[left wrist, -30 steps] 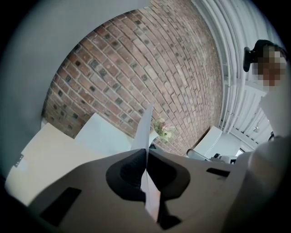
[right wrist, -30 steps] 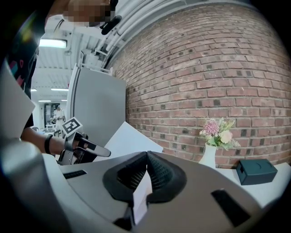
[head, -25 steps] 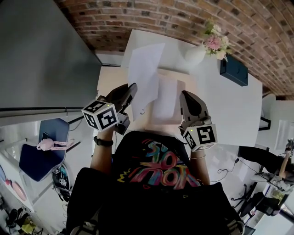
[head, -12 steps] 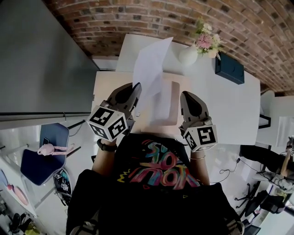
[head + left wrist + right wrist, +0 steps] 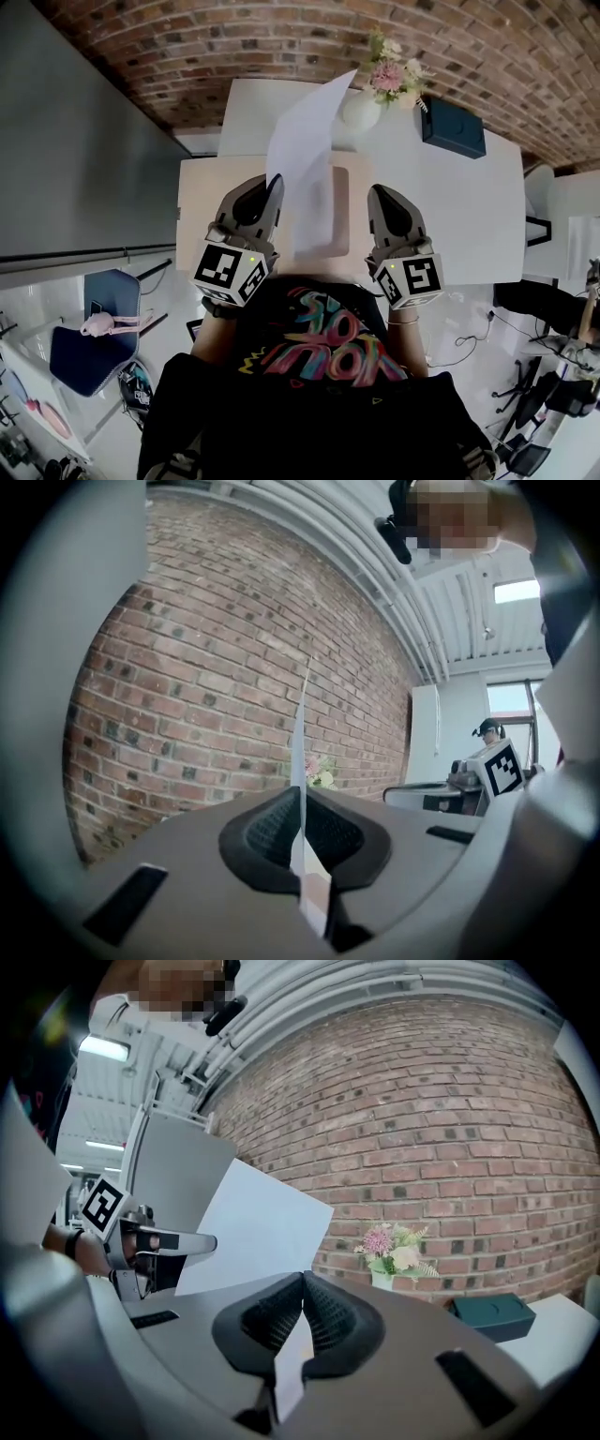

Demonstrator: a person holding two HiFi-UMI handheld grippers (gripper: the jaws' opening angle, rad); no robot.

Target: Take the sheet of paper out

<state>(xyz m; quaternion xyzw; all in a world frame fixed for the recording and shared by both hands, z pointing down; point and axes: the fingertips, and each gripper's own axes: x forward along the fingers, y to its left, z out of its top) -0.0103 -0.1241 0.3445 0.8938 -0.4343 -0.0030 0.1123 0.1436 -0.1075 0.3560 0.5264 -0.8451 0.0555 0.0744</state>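
Left gripper [image 5: 274,183] with paper [image 5: 302,131] higher than before

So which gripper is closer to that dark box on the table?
Right. The right gripper is just left of the box and nearer the person; the left gripper, pinching the sheet, is much farther left, past the vase.

Right gripper [image 5: 302,1281], jaws together, perhaps pinching white strip [image 5: 289,1372], paper [image 5: 258,1222] beyond
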